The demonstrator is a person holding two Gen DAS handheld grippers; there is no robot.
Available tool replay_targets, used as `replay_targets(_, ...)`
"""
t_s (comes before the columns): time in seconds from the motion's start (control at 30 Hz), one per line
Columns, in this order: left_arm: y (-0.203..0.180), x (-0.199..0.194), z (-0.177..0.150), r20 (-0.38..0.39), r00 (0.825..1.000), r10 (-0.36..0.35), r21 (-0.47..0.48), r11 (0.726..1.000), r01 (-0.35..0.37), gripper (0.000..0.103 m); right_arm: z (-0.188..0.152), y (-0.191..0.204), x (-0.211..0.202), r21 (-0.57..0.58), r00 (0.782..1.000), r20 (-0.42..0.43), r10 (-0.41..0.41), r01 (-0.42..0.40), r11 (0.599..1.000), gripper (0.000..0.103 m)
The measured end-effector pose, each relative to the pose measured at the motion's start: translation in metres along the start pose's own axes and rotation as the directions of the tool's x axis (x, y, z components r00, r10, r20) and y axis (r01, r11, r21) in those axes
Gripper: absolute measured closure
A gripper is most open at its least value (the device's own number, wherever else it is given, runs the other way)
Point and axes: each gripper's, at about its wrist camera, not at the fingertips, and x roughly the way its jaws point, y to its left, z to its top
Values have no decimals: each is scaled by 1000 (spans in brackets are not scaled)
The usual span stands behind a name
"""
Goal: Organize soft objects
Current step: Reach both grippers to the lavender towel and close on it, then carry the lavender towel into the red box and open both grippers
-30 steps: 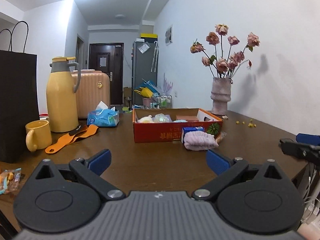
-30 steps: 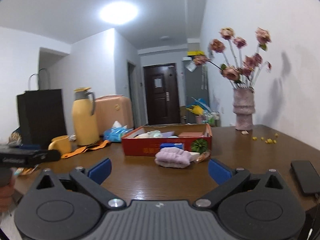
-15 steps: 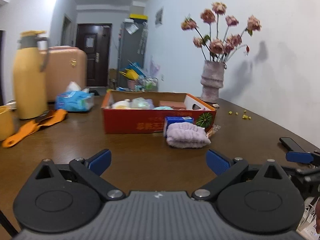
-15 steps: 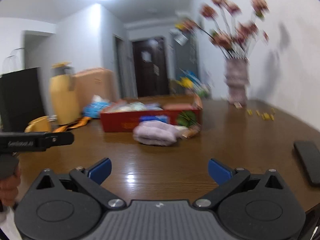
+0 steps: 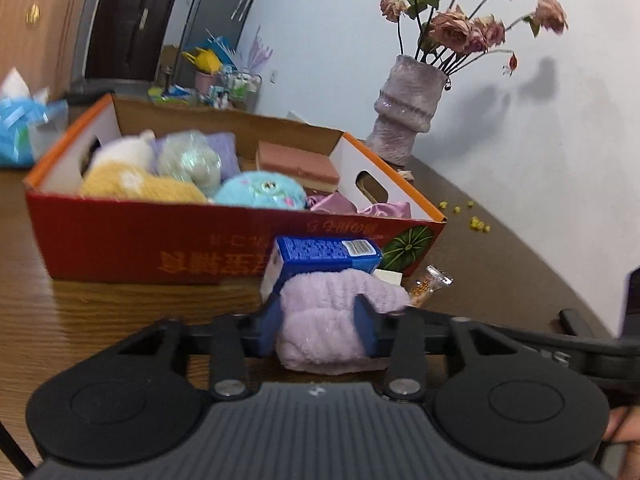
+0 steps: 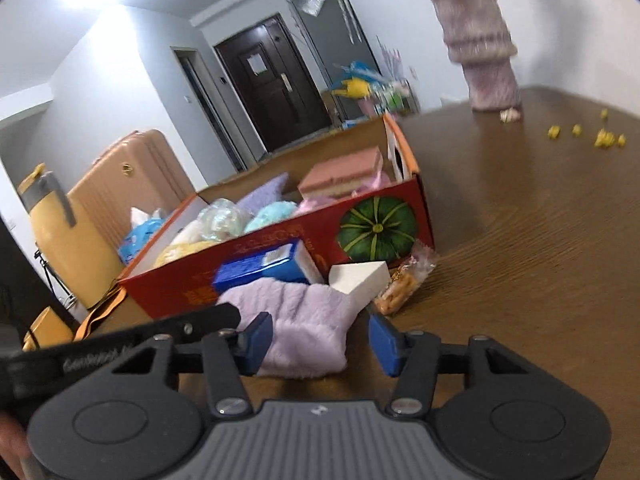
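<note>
A fluffy lilac cloth (image 5: 324,320) lies on the wooden table in front of a red cardboard box (image 5: 132,240). My left gripper (image 5: 318,328) has its blue pads pressed into both sides of the cloth. In the right wrist view the same cloth (image 6: 296,320) lies between the pads of my right gripper (image 6: 320,340), which stand wider than the cloth, with a gap on the right side. The box (image 6: 280,252) holds several soft toys, a sponge and pink fabric.
A blue carton (image 5: 324,254), a white wedge sponge (image 6: 356,276) and a snack packet (image 6: 404,284) lie against the box front. A vase of dried roses (image 5: 408,112) stands behind. Yellow thermos (image 6: 60,248) and tissue pack (image 5: 24,128) at the left.
Both grippers have moved forward across the table to the lilac cloth. The left gripper's jaws have closed from wide open onto the cloth; the right gripper's jaws have narrowed around it.
</note>
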Motion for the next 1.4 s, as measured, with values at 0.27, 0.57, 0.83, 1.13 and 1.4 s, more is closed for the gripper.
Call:
replay_targets(0.27,-2,-16,-8,-35,999,-9,-37,999,7,80,-8,4,-1,0,999,-12,37,-37,999,82)
replay_targets(0.57,-19,-120,-85,-58,998,-39,-185,982,27,80,-73,23,-93,-6,992,-64,111,-112,994,83)
replay_targets(0.83,-37,-169,-106,-18,1000,13,-122,992,-15,51,-101,31,-139,4,991,-24,132,-132,991,74)
replay_targets(1.13,-26,-147,-112,-43,998,-55,-209,977,45,44,-102,25,-129,10,995,-31,95,-94,995,73)
replay_targets(1.4,-20,-131,-110,-60,995,-78,-211,975,64,75,-103,31,-113,-45,995,-66,75,-78,996,81)
